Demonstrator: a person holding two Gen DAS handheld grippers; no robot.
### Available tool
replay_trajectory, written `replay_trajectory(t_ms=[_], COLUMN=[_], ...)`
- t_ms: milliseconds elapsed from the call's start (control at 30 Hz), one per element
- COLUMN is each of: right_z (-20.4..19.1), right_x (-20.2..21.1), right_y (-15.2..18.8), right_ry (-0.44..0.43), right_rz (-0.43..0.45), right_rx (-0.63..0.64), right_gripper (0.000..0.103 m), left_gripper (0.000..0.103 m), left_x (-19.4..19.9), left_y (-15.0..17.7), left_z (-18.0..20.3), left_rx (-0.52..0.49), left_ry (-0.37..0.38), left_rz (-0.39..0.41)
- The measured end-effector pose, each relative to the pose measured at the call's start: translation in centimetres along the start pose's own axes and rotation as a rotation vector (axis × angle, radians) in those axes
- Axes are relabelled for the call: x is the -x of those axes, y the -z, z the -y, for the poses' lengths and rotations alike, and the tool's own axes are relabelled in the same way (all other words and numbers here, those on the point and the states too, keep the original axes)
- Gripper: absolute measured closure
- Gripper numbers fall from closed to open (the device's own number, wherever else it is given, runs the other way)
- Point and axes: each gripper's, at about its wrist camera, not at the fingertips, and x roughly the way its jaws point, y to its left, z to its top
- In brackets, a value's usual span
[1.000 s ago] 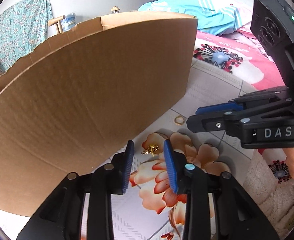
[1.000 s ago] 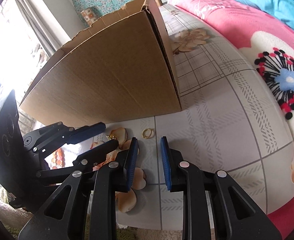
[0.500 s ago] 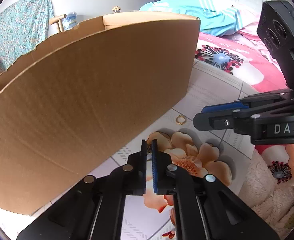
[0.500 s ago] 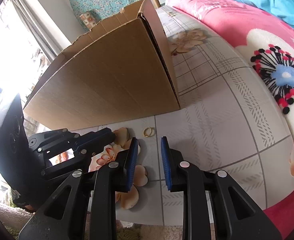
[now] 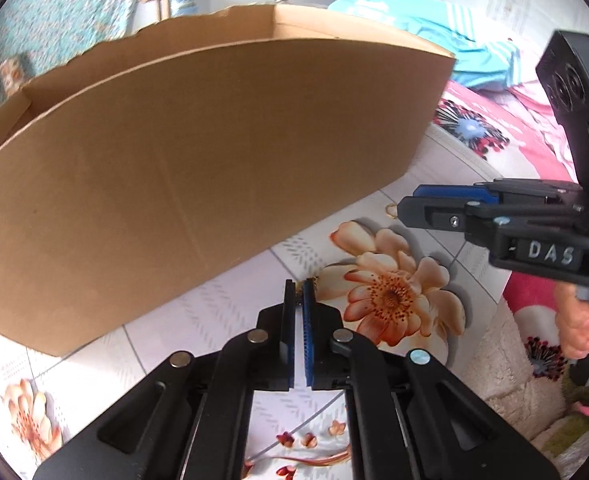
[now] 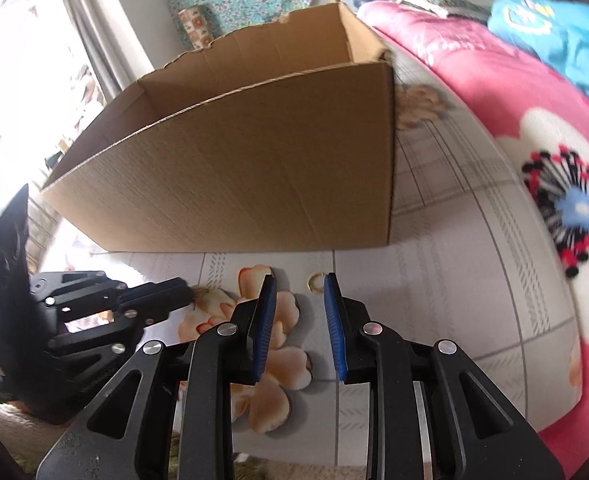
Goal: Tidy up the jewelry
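Left gripper (image 5: 299, 286) fingers now closed | likely pinching gold earring (image 6: 200, 291)

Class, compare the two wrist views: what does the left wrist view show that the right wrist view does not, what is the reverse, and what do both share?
Only the left wrist view shows the person's hand on the right gripper's handle, with the "DAS" lettering.

Only the right wrist view shows the bright window with curtain, and the right gripper open just short of the gold ring.

Both show the cardboard box, the ring on the floral cloth, the pink blanket, and the left gripper shut on a small gold piece.
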Motion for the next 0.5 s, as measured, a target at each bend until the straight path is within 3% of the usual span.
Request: replay_trajectory(t_ms=[500], right_z=[-1.1], right_x=[-1.9], right_y=[-0.8], right_ry=[0.097], right_rz=[-0.012], right_rx=[0.103], right_gripper=[0.081], left_gripper=[0.1], left_x=[0.0], left_y=[-0.3], left_z=[-0.6], left_rx=[0.044], left_ry=[0.007], left_rz=[-0.036])
